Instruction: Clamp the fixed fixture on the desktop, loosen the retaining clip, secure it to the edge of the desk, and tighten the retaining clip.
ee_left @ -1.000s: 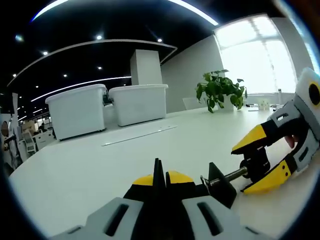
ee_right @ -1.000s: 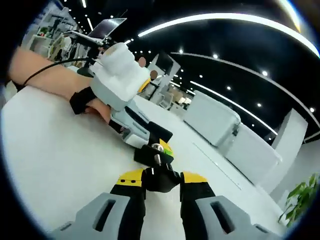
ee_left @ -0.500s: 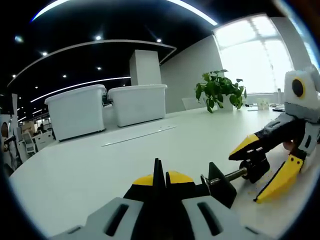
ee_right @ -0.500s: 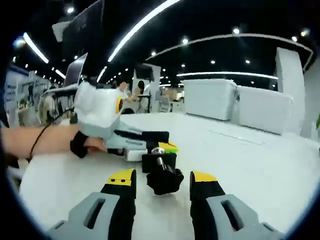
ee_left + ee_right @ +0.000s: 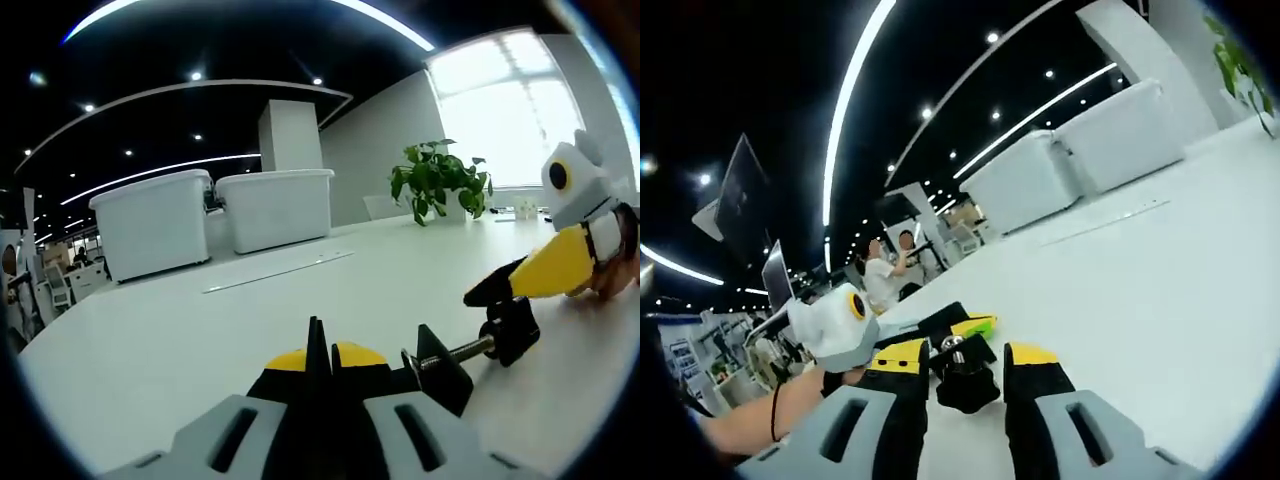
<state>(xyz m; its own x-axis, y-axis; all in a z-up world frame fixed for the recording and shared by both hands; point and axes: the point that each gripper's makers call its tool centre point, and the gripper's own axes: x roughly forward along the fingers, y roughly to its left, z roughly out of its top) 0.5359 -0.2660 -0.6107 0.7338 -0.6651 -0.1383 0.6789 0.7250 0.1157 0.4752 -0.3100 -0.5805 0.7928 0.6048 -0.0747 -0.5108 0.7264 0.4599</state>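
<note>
Lying on the smooth, glossy white table (image 5: 180, 340): a black clamp fixture (image 5: 440, 365), blocky in body, with a thin threaded metal screw (image 5: 462, 349) running out to a chunky black knob (image 5: 512, 332). Gripping the fixture's body at the bottom of the left gripper view: the left gripper (image 5: 318, 362), its black fingers pressed together with no gap between them, yellow patches behind the tips and matte grey housings below. Reaching in from the right of that view: the right gripper (image 5: 500, 290), wedge-shaped, yellow over black, its tip just above the knob and a person's hand (image 5: 608, 285) behind it. Straddling the knob (image 5: 968, 385) in the right gripper view: the right gripper (image 5: 960, 375), its two fingers (image 5: 902, 362) parted, black with yellow caps, one on each side of the lumpy round knob; touching it or not, cannot tell. Showing just beyond the knob there: the shiny screw end (image 5: 953, 343), a bright green-yellow part (image 5: 975, 325) and the left gripper (image 5: 925, 328) with its rounded white housing, held by a hand (image 5: 845, 378). Standing farther back on the table: two boxy, translucent white plastic bins (image 5: 215, 215) with lids, a flat narrow strip (image 5: 280, 270), and a leafy green plant (image 5: 440, 180) in a white pot near bright windows.
</note>
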